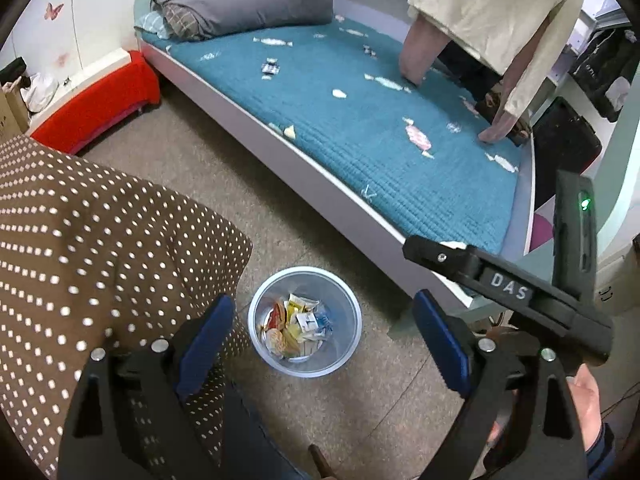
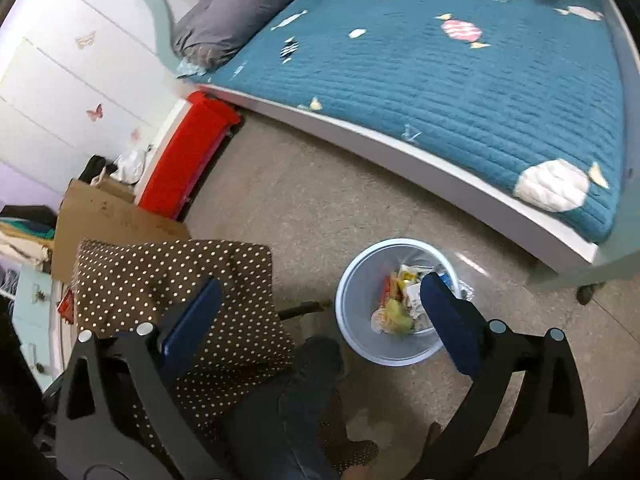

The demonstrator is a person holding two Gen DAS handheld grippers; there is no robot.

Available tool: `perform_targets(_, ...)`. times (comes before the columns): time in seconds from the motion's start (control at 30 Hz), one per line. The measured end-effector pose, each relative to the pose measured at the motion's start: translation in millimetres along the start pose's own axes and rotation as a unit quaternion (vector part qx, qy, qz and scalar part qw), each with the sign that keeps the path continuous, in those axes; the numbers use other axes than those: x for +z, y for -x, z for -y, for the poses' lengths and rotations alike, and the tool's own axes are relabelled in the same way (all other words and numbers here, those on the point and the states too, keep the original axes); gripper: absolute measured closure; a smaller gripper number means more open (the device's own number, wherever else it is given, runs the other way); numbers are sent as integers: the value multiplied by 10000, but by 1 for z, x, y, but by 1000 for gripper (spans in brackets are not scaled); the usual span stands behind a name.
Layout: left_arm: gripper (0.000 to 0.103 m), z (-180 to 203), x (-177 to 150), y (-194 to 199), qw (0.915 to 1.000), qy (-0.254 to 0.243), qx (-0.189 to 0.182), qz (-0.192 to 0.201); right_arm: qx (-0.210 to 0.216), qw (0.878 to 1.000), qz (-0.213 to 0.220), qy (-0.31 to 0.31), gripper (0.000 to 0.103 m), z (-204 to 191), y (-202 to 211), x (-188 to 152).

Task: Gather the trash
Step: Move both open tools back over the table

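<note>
A white trash bin (image 1: pixel 344 356) stands on the floor beside the bed, with several colourful wrappers (image 1: pixel 298 326) in its bottom. My left gripper (image 1: pixel 324 300) hangs above it, blue pads wide apart and nothing between them. In the right wrist view the same bin (image 2: pixel 360 320) with its wrappers (image 2: pixel 396 304) sits under my right gripper (image 2: pixel 322 282), which is open and holds nothing; its right finger (image 2: pixel 444 312) overlaps the bin's rim. A few small wrapper-like bits (image 1: pixel 272 67) lie on the teal bed cover (image 1: pixel 360 140), hard to tell from its printed candy pattern.
A brown polka-dot cushion (image 1: pixel 100 240) fills the left foreground. A red bench (image 1: pixel 100 108) and a cardboard box (image 2: pixel 104 216) stand by the wall. Another person in a cream top (image 1: pixel 496 12) leans on the bed. A grey pillow (image 1: pixel 248 0) lies at its head.
</note>
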State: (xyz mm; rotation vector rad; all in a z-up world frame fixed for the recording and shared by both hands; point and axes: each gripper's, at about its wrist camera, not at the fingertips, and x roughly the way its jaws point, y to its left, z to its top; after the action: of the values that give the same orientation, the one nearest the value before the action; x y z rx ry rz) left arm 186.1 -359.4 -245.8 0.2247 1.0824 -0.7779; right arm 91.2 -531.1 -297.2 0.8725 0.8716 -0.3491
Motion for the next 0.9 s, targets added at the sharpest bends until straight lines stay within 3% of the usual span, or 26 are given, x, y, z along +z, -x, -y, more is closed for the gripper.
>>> perform_targets(0.37,12,-10,-6,70,9974,3,214,685,137,9971,497,559,6,-55,52,4)
perform_targets(0.9,12,-109,-25,166,9833,677,721,1526,839,9752,624,1951,6,-213,78,-21)
